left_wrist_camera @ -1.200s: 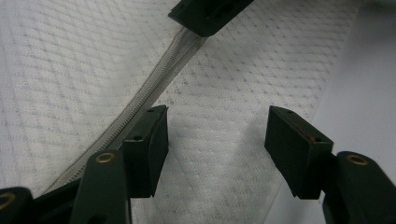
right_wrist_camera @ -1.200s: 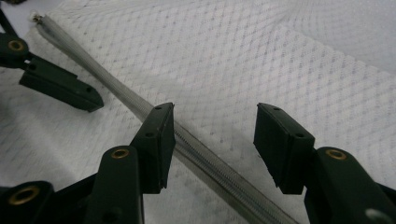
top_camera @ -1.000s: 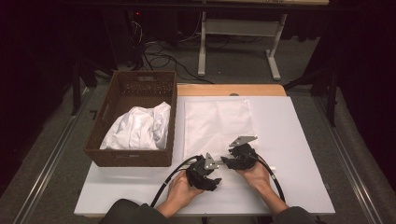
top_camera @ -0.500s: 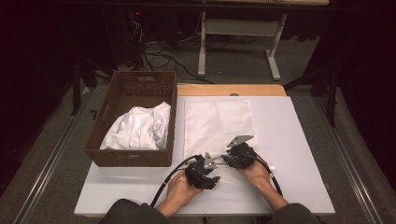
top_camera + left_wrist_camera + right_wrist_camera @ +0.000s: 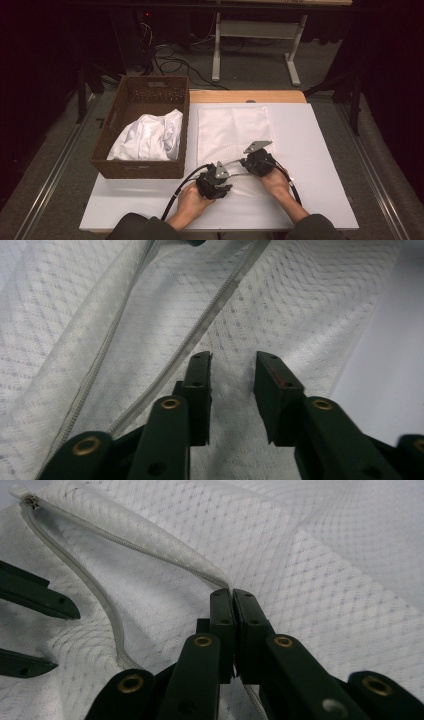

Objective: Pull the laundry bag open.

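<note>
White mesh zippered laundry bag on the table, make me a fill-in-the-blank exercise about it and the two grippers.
1. The right gripper has its fingers shut on the bag's ____ edge.
2. The left gripper has its fingers ____, with the white mesh zippered laundry bag between them.
3. The crumpled white cloth lies inside the brown woven ____.
4. That container stands to the ____ of the bag in the high view.

Missing words: zipper; open; basket; left
</note>
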Motion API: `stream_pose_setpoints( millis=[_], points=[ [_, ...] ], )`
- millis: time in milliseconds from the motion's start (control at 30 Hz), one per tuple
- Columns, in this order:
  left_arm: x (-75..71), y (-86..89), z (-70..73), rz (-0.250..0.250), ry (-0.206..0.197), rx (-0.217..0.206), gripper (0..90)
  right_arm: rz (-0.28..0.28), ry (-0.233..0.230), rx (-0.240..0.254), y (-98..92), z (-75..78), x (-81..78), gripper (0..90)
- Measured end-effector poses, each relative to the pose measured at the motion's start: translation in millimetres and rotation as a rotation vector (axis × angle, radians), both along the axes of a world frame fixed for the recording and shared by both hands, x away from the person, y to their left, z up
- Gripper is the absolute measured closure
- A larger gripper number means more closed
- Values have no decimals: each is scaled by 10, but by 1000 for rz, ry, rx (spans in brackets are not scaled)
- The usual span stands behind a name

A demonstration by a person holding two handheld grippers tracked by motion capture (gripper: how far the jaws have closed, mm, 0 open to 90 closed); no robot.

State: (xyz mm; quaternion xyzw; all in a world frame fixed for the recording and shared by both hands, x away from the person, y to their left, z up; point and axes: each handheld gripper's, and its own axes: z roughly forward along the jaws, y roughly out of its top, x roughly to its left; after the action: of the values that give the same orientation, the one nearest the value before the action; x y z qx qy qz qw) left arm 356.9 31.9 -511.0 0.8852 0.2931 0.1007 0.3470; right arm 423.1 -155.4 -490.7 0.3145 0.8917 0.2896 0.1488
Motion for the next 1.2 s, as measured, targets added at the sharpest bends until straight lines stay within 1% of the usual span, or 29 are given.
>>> stream_pose_setpoints(
  millis=[133,167,233,300,367,467,567,600,667,733,767,800,833,900,933,967,1000,1033,1067,1100,1133,1200],
  points=[
    [6,8,1,4,-5,4,782,-1,-7,-1,5,39,-8,888],
    [17,17,3,16,-4,6,807,-1,-10,2,4,53,-8,888],
    [16,18,3,18,-19,20,864,-4,-12,9,-1,91,-4,889],
    [15,17,6,17,-20,23,894,-3,-22,13,-11,137,8,889],
    [21,21,23,12,-7,29,899,-7,-27,27,-16,174,16,889],
    [21,41,48,5,29,31,900,-16,-24,36,-22,218,22,890],
    [-9,59,84,-3,47,39,900,-10,-28,38,-29,263,22,890],
    [-9,59,84,-3,47,39,900,-8,-30,38,-31,283,19,890],
    [-26,91,113,-3,64,36,899,-8,-33,43,-27,327,10,890],
    [-33,109,136,3,60,21,886,1,-39,42,-25,372,-1,890],
    [-33,109,136,3,60,21,853,2,-37,44,-17,388,-6,890],
    [-29,116,161,11,59,-7,811,10,-38,38,-11,401,-7,890],
    [-26,112,170,14,55,-16,776,9,-36,34,2,411,-13,890],
    [-18,86,195,15,39,-28,728,23,-38,27,21,421,-10,890],
    [-18,86,195,15,39,-28,711,21,-32,25,33,426,-13,890],
    [-10,70,209,12,31,-39,711,21,-32,25,33,426,-13,890],
    [9,28,234,7,13,-56,691,30,-32,20,46,428,-1,890],
    [9,28,234,7,13,-56,690,29,-31,16,51,428,4,890],
    [47,-24,249,5,4,-80,691,28,-30,14,55,428,9,890],
    [47,-24,249,5,4,-80,696,33,-29,9,53,426,16,890],
    [96,-103,249,-5,-8,-82,711,30,-26,8,52,423,18,890],
    [135,-162,230,-13,-7,-73,752,26,-21,10,47,423,20,890]
  ],
)
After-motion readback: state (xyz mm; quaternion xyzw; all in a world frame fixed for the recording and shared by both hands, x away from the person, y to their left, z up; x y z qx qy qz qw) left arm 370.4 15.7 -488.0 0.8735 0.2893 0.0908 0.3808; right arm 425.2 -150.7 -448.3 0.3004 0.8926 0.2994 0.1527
